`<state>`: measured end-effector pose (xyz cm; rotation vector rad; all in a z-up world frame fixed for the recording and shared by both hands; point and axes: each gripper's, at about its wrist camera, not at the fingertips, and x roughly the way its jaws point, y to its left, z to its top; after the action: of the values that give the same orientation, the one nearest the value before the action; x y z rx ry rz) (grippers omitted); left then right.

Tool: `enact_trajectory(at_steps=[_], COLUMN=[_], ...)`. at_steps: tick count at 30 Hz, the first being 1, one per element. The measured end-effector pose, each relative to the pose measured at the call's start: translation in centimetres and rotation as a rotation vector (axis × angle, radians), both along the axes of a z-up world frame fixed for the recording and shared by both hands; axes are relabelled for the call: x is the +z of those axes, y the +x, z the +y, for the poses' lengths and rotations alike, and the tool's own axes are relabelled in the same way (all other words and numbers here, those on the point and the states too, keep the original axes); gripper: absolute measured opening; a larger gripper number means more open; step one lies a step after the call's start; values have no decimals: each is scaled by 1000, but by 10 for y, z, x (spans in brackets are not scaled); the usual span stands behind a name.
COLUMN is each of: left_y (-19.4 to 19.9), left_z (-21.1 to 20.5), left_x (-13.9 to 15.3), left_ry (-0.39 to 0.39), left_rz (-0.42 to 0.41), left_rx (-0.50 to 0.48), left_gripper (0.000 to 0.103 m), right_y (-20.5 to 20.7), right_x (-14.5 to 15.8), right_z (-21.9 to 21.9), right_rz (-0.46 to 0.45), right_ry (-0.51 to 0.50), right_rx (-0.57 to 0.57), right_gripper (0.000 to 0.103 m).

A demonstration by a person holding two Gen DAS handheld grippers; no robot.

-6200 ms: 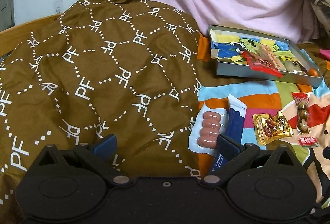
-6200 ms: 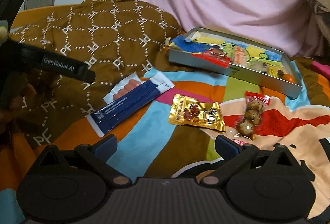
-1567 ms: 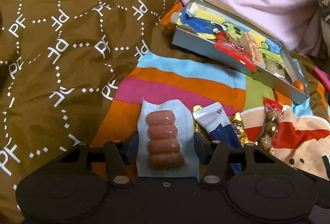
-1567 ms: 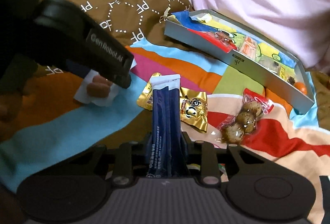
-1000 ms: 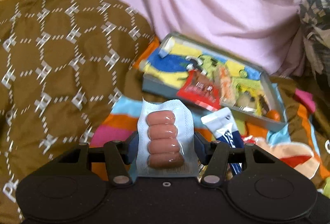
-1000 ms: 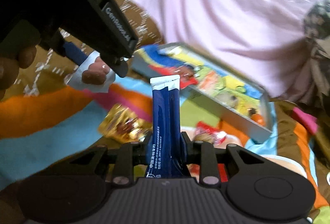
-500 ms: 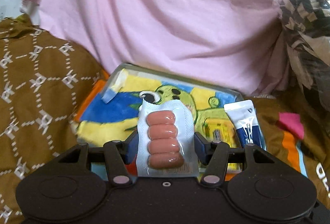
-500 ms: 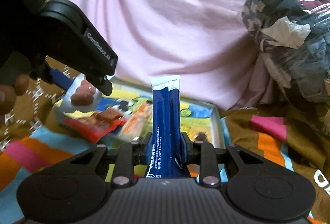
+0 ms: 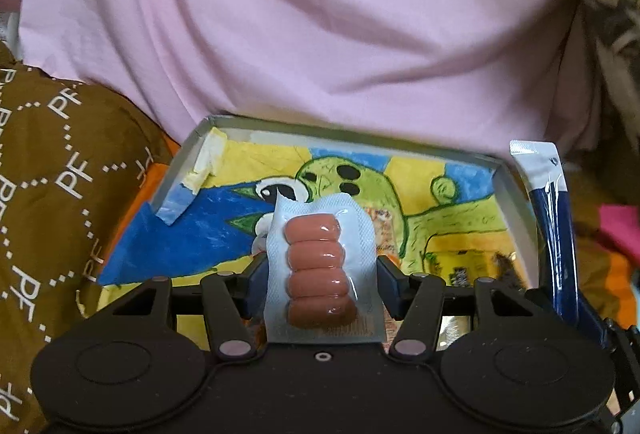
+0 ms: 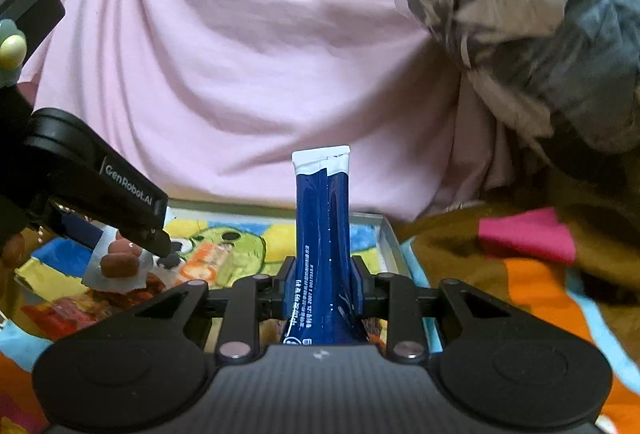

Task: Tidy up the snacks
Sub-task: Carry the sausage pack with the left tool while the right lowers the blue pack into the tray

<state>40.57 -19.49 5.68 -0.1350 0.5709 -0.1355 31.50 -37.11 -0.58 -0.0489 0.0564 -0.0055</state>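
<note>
Both snacks carried over the tray, ready to set down

The left tongs (image 9: 322, 274) clamp the sausage pack (image 9: 320, 268) above the tray (image 9: 176, 170); lower it flat onto bare liner before letting go. The right tongs (image 10: 322, 284) pinch the blue sachets (image 10: 320, 234) upright near the tray's right wall; lay them alongside, clear of the other wrappers.

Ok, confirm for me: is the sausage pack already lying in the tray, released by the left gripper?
No: the left gripper is shut on the sausage pack, holding it upright over the tray.
</note>
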Motion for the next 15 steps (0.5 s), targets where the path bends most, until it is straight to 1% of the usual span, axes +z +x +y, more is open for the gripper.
enact_trajectory(at_steps=[3,9,15], left_y=[6,7,6], left_z=[-3,-9,-13], left_x=[-8,-13,-14], left_ry=[29,52,75], left_rz=[11,9,2], left_rx=[7,7,7], left_gripper=[59,61,63], right_y=[5,12,11], right_x=[-5,-12,-14], right_z=[0,2,4], right_rz=[23,64,69], right_ry=[5,0,-6], right_rx=[2,9,14], right_gripper=[31,32,35])
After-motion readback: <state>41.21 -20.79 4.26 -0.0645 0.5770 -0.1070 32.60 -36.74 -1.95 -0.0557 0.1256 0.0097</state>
